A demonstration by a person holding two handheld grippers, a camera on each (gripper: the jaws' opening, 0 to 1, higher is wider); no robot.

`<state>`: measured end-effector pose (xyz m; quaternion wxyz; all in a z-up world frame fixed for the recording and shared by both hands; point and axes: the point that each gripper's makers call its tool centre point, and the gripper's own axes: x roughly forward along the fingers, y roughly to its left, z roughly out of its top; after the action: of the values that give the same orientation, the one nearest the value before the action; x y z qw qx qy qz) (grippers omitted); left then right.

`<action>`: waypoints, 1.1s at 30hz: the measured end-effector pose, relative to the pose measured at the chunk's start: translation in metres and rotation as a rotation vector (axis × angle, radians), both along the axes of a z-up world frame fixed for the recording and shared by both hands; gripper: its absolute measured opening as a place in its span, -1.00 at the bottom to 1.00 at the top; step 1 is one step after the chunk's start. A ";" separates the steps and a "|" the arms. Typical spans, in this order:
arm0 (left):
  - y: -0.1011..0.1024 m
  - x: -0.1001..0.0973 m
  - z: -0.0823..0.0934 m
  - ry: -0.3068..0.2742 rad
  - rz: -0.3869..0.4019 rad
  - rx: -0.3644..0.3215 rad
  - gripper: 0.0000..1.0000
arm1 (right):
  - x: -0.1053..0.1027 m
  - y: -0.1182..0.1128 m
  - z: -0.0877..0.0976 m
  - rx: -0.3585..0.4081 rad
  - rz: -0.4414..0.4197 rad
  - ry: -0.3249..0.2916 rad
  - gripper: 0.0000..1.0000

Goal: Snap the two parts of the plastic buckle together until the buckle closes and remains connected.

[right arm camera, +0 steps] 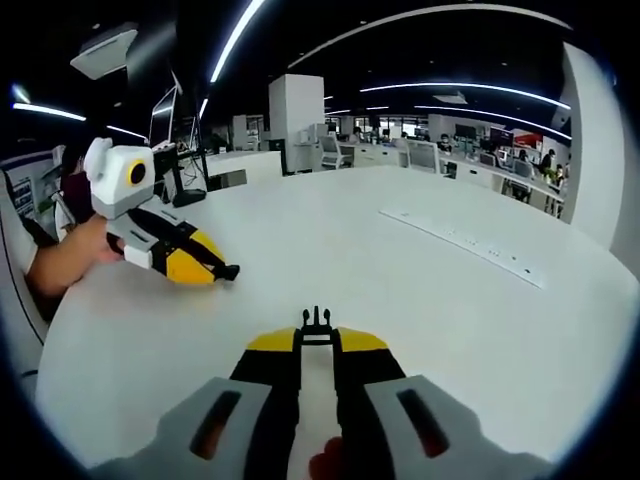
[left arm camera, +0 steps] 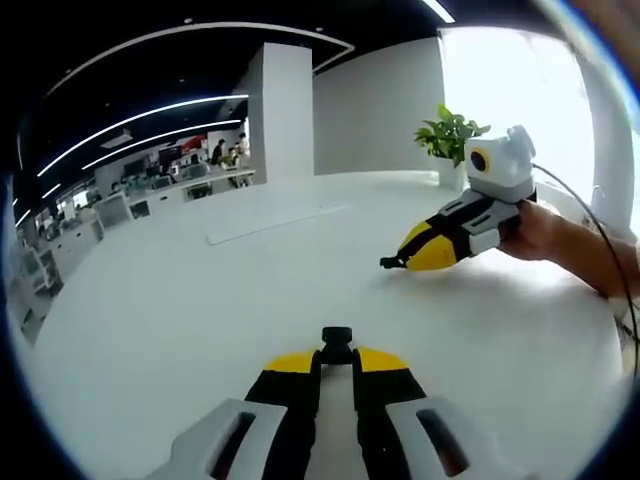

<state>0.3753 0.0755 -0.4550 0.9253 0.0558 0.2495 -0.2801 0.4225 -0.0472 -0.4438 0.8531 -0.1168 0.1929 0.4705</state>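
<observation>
My left gripper [left arm camera: 337,354] rises from the bottom of the left gripper view, shut on a small black buckle piece [left arm camera: 337,336] that pokes out past its yellow tips. In the right gripper view my right gripper [right arm camera: 317,342] is shut on the other black buckle piece, a pronged one [right arm camera: 316,322]. The two grippers are apart over the white table [left arm camera: 200,320], tips turned roughly toward each other. The right gripper [left arm camera: 392,262] comes in from the right of the left gripper view. The left gripper [right arm camera: 228,271] shows at the left of the right gripper view.
A long white strip [left arm camera: 275,222] [right arm camera: 470,245] lies flat on the table farther off. A potted plant [left arm camera: 450,135] stands at the table's far edge. A person's hand [left arm camera: 560,235] [right arm camera: 60,260] holds each gripper. Office desks and chairs stand beyond the table.
</observation>
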 end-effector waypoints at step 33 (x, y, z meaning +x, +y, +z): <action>-0.011 -0.040 0.004 -0.023 -0.169 0.013 -0.76 | -0.062 -0.011 0.002 0.004 0.025 -0.006 -0.75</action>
<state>0.3349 0.0641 -0.4511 0.9008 0.0859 0.2349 -0.3551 0.3610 -0.0586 -0.4413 0.8480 -0.1187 0.1880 0.4811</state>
